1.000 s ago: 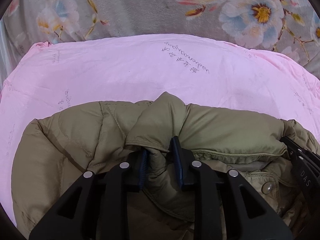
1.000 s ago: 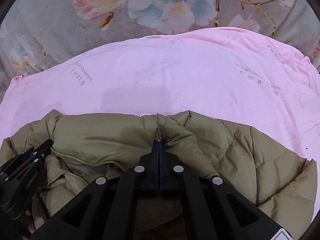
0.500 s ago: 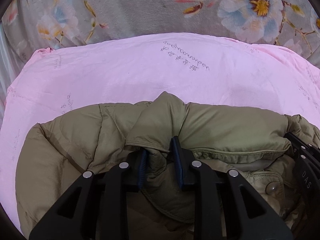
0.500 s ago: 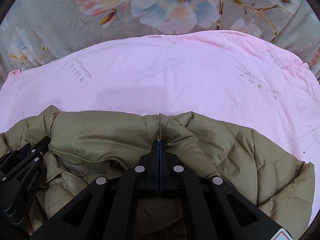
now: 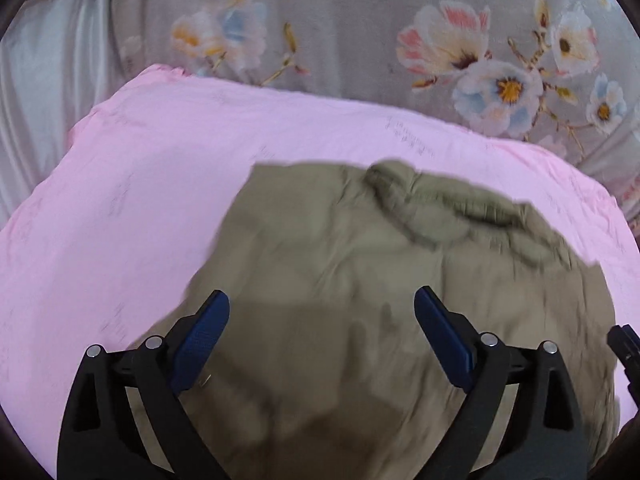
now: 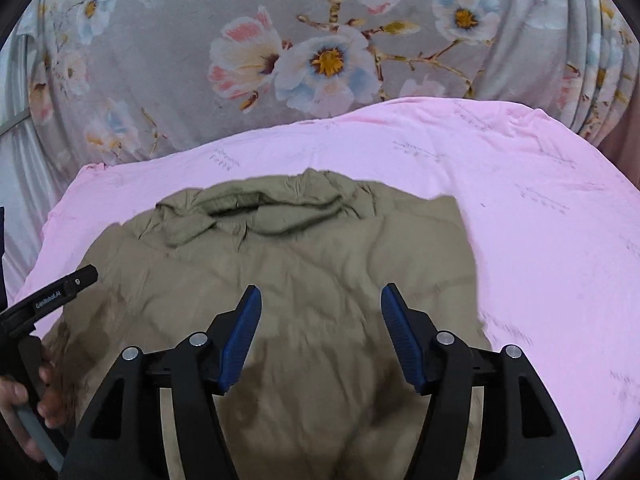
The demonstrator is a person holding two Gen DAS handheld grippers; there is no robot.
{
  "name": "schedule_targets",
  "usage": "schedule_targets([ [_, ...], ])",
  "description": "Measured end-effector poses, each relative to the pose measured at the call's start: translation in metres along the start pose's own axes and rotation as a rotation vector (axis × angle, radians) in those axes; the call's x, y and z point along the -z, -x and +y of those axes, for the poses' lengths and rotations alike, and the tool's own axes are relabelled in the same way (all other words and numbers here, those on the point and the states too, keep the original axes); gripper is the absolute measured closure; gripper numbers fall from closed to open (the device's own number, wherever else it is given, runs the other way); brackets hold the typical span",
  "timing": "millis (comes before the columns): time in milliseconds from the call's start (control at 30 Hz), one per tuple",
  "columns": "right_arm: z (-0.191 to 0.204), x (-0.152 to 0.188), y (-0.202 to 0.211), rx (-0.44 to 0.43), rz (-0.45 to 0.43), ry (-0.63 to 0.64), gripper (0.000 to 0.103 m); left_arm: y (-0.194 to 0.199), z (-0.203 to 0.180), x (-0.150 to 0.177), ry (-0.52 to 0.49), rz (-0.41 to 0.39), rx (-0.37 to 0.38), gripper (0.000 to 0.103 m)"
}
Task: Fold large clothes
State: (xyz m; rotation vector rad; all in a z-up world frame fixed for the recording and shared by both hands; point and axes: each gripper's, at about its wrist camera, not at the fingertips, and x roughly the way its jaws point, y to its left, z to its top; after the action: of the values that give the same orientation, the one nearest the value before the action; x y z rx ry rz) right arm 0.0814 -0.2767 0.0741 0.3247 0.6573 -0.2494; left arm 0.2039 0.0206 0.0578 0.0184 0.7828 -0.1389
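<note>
The olive-green quilted puffer jacket (image 6: 304, 280) lies on the pale pink printed sheet (image 6: 540, 208), which is spread over a grey floral bedcover (image 6: 248, 60). In the right wrist view the jacket fills the centre and runs off toward 6 o'clock, with its collar (image 6: 260, 208) bunched at the far edge toward 12 o'clock. Its left and right sides show as fairly straight edges and no sleeve sticks out, so I judge it already folded into a compact bundle, with the collar end laid down. How many layers sit beneath cannot be told, and the near end is hidden behind the grippers. What seems left is at most a smoothing of the rumpled collar, or one more fold to make it smaller.

The left gripper (image 5: 322, 340) has just been opening: its jaws stand wide, blue pads (image 5: 200, 340) well apart, with nothing between them. It hovers over the jacket (image 5: 360, 300), which lies blurred below, rather than pinching it. The right gripper (image 6: 320, 332) has just been opening too, though less widely, at a middling spread; its blue pads (image 6: 240, 332) also clasp nothing, with the jacket's surface showing in the gap. At 8 o'clock in the right wrist view, a person's hand (image 6: 24, 408) holds the left gripper's handle.
</note>
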Motion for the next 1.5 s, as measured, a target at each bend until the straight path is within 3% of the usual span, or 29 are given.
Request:
schedule_targets([
  [233,-0.042,0.091,0.084,0.032,0.052,-0.01,0.037,0.067,0.086,0.071,0.113,0.075,-0.002,0.012],
  [367,-0.054,0.129,0.112,0.057,0.093,0.005,0.035,0.089,0.132,0.104,0.192,0.128,-0.023,0.012],
  [500,-0.062,0.164,0.13,0.064,0.144,0.006,0.031,0.105,0.163,0.135,0.318,0.186,0.062,0.012],
  [600,-0.071,0.179,0.144,0.029,0.156,-0.052,0.029,0.119,0.162,0.143,0.333,0.179,0.098,0.012],
  [700,-0.073,0.188,0.15,-0.016,0.184,-0.088,0.029,0.121,0.15,0.147,0.337,0.197,0.18,0.012],
  [800,-0.074,0.194,0.154,-0.078,0.199,-0.127,0.028,0.121,0.135,0.15,0.311,0.202,0.198,0.014],
  [833,-0.073,0.196,0.154,-0.099,0.203,-0.139,0.028,0.121,0.13,0.151,0.302,0.206,0.217,0.017],
  [867,-0.073,0.197,0.155,-0.114,0.204,-0.144,0.028,0.121,0.123,0.153,0.293,0.219,0.25,0.034],
  [900,-0.07,0.199,0.156,-0.13,0.203,-0.144,0.034,0.121,0.117,0.154,0.28,0.235,0.264,0.044],
  [933,-0.068,0.2,0.157,-0.14,0.204,-0.14,0.048,0.122,0.112,0.155,0.263,0.233,0.254,0.049],
  [967,-0.065,0.2,0.156,-0.156,0.209,-0.133,0.056,0.127,0.108,0.156,0.241,0.225,0.254,0.067],
  [1000,-0.062,0.2,0.157,-0.17,0.213,-0.128,0.073,0.131,0.105,0.155,0.226,0.216,0.261,0.078],
  [1033,-0.06,0.198,0.16,-0.194,0.209,-0.126,0.085,0.137,0.104,0.153,0.218,0.205,0.267,0.082],
  [1100,-0.057,0.192,0.169,-0.218,0.186,-0.129,0.091,0.157,0.106,0.147,0.215,0.171,0.295,0.09],
  [1200,-0.059,0.176,0.198,-0.289,0.11,-0.144,0.094,0.194,0.11,0.133,0.207,0.108,0.336,0.093],
  [1400,-0.062,0.142,0.29,-0.364,-0.12,-0.076,0.094,0.289,0.11,0.114,0.139,-0.055,0.383,0.094],
  [1500,-0.06,0.13,0.325,-0.383,-0.195,-0.045,0.094,0.332,0.109,0.106,0.117,-0.119,0.416,0.094],
])
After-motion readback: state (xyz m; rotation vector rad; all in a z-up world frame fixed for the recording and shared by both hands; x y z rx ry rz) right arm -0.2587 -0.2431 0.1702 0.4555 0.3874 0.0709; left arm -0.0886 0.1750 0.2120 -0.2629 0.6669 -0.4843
